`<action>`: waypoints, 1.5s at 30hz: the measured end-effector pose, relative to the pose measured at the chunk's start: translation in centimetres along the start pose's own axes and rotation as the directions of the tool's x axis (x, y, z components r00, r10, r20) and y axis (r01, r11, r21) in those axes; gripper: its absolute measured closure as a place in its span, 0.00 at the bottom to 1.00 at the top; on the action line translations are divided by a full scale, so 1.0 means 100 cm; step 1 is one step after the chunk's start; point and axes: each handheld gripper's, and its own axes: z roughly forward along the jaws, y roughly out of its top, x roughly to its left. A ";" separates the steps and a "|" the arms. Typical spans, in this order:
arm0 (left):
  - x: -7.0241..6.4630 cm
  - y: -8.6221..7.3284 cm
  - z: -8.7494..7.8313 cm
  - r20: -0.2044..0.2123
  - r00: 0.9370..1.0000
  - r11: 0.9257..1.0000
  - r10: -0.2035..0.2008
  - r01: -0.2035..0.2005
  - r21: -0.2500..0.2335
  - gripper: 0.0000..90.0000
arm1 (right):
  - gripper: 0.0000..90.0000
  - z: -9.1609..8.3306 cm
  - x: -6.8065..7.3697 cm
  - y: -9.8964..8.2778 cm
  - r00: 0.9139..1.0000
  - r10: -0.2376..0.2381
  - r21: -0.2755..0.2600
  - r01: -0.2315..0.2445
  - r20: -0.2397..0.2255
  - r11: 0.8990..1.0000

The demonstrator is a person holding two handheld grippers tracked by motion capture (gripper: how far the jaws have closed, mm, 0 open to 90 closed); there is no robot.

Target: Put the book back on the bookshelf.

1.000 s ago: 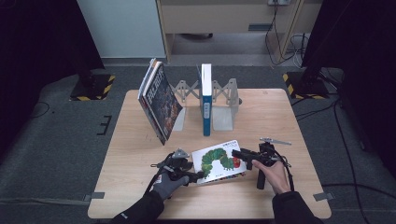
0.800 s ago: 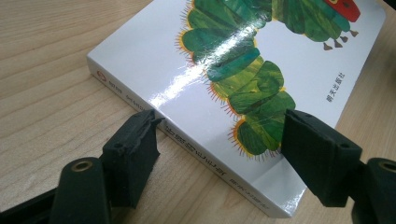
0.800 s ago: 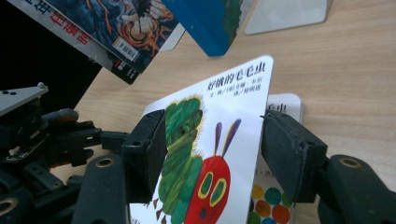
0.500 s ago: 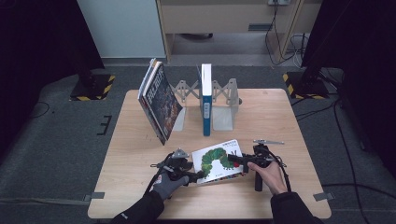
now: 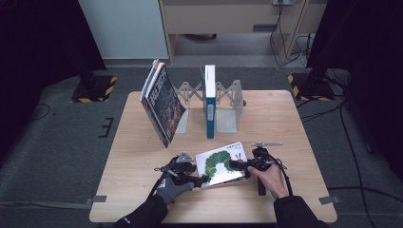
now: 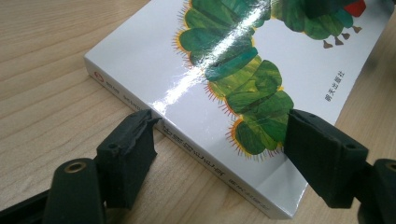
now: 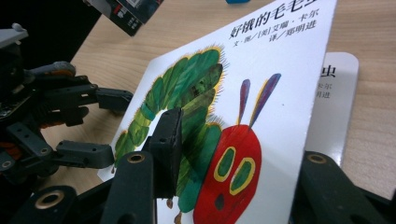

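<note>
Caterpillar book (image 5: 222, 163) sits at the near table (image 5: 294, 123) edge between both hands, its cover lifting on the right side; right gripper (image 5: 240, 165) jaws straddle that cover edge and have just been closing, one pad (image 7: 169, 140) on the cover, firm pinch can't be confirmed. Left gripper (image 5: 202, 180) is spread across the spine corner, pads (image 6: 133, 140) at the book but not squeezing. Risk: glossy cover slips or only the cover lifts and bends; farther back, leaning books (image 5: 161, 102) by the bookend rack (image 5: 228, 104) could topple if bumped.
</note>
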 end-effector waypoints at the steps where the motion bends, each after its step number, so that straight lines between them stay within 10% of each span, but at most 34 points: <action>1: -0.001 -0.001 0.001 -0.001 1.000 1.000 0.009 -0.009 -0.007 0.24 | 0.63 0.000 0.000 0.000 1.000 -0.003 0.004 0.003 0.006 1.000; 10: -0.002 -0.006 0.005 0.014 0.999 0.998 0.049 -0.048 -0.049 0.12 | 0.65 0.000 0.001 0.000 1.000 -0.011 -0.001 0.011 0.003 1.000; 23: 0.005 -0.003 -0.003 0.021 0.999 0.998 -0.042 0.043 -0.055 0.18 | 0.86 -0.012 0.007 0.007 0.993 -0.006 -0.077 -0.003 -0.120 0.997; 45: 0.006 0.000 -0.007 0.051 0.997 0.994 -0.057 0.062 -0.088 0.17 | 0.93 -0.022 0.010 0.011 0.980 0.028 -0.104 -0.049 -0.195 0.993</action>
